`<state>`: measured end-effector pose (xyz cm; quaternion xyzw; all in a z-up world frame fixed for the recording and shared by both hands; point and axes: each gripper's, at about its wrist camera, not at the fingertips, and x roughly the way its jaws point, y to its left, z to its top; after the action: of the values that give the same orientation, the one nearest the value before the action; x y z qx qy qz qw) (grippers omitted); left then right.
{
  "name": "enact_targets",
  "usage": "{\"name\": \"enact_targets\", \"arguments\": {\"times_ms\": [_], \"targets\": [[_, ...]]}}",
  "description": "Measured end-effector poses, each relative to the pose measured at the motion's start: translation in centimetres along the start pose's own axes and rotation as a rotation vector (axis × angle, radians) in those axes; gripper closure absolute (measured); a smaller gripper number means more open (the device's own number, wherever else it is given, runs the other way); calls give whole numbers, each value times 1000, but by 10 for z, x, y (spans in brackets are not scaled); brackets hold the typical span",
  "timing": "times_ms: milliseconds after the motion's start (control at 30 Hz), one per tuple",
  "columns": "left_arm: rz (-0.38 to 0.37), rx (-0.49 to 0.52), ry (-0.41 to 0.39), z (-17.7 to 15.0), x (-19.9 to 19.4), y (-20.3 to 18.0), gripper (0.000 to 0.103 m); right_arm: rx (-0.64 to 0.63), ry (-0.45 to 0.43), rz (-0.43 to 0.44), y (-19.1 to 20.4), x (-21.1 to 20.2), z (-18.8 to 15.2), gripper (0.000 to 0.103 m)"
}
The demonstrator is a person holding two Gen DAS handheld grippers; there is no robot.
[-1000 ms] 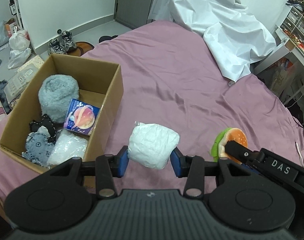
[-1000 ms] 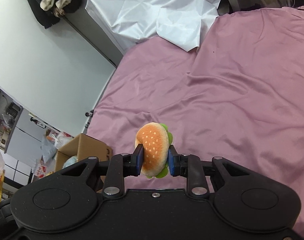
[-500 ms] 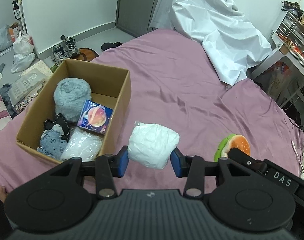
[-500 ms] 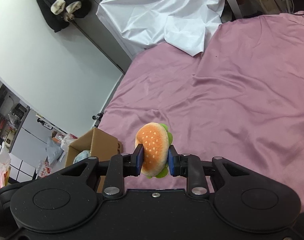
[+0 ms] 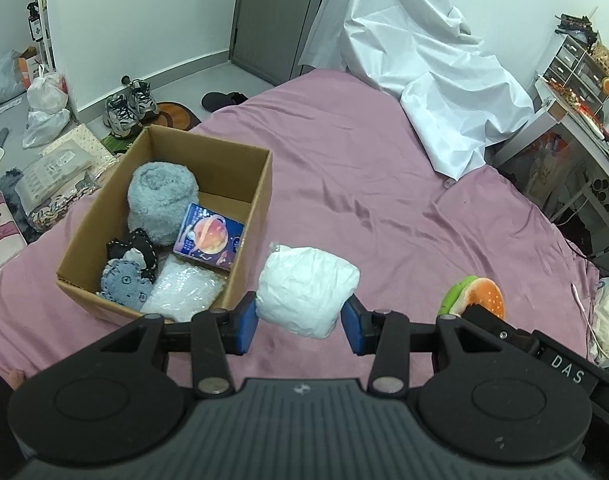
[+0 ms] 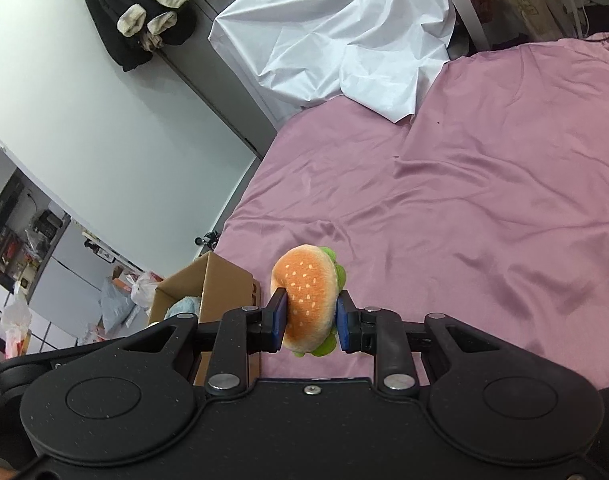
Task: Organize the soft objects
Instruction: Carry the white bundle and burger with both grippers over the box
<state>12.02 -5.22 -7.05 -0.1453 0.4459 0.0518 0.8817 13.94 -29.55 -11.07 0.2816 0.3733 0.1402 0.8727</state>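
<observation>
Over the last second both loads have been carried up and away from the box (image 5: 260, 184). White bundle (image 5: 306, 292) is clamped in left gripper (image 5: 300, 320), burger plush (image 6: 309, 300) in right gripper (image 6: 309, 322); both held above the bed (image 5: 344, 184), box drop pending.

A lived-in home bedroom: wide bed under a wrinkled mauve satin sheet (image 5: 344, 184), crumpled white cloth (image 5: 432, 80) at its head, grey sneakers (image 5: 130, 108) on the floor, black-and-cream coat (image 6: 144, 8) hanging on a door.
</observation>
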Motion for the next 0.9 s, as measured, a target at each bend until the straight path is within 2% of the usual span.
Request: {"name": "enact_targets", "arguments": {"times_ms": [567, 900], "targets": [[-21, -48, -32, 17, -16, 42, 60, -85, -5, -17, 40, -7, 0, 78], [-14, -101, -35, 34, -12, 82, 60, -127, 17, -2, 74, 10, 2, 78]]}}
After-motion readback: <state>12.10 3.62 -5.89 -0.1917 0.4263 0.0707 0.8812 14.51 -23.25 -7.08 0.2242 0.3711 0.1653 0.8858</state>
